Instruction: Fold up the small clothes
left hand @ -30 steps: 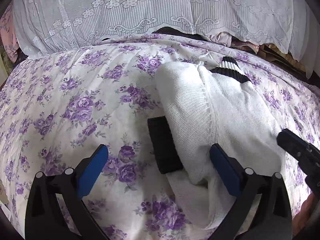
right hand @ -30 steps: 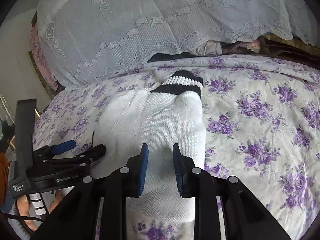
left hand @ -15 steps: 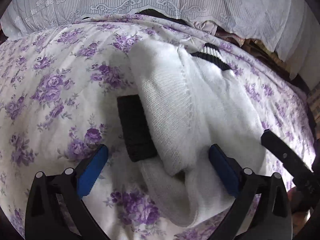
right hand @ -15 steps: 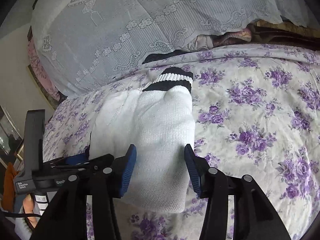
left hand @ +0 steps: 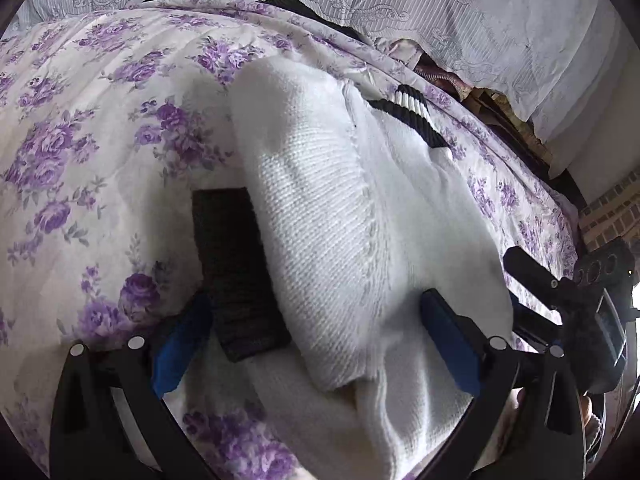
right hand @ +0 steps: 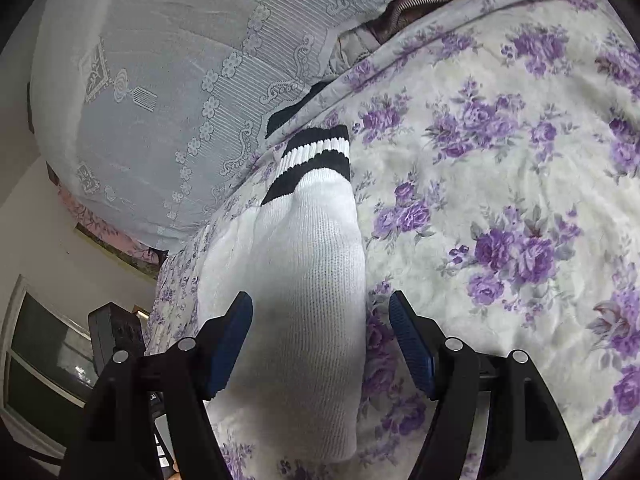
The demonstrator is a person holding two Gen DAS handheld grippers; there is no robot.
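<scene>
Purple-flowered bedding [left hand: 100, 152] covers the bed, with a lace cloth [left hand: 460, 12] hanging behind it.

From the left wrist, the left gripper [left hand: 316, 340] has its jaws wide apart, as they were a second ago, and the pads press on nothing. The folded white socks [left hand: 340, 220] lie between the fingers and ahead of them. A black cuff [left hand: 236, 272] comes out under the fold, just ahead of the left finger. Compared with a second ago the bundle fills more of this view, so the gripper has come nearer and tilted down to it. To the far right of this gripper, the other tool shows.

From the right wrist, the right gripper [right hand: 320, 340] has just been opening: a second ago its blue pads were close on the sock, now they stand clear of the cloth (the left one only just). The sock [right hand: 296, 280] rests on the bedding between them, its striped cuff [right hand: 312, 160] far ahead.

I judge that the fold is laid down and released; the next step is probably to press it flat or fold once more.
</scene>
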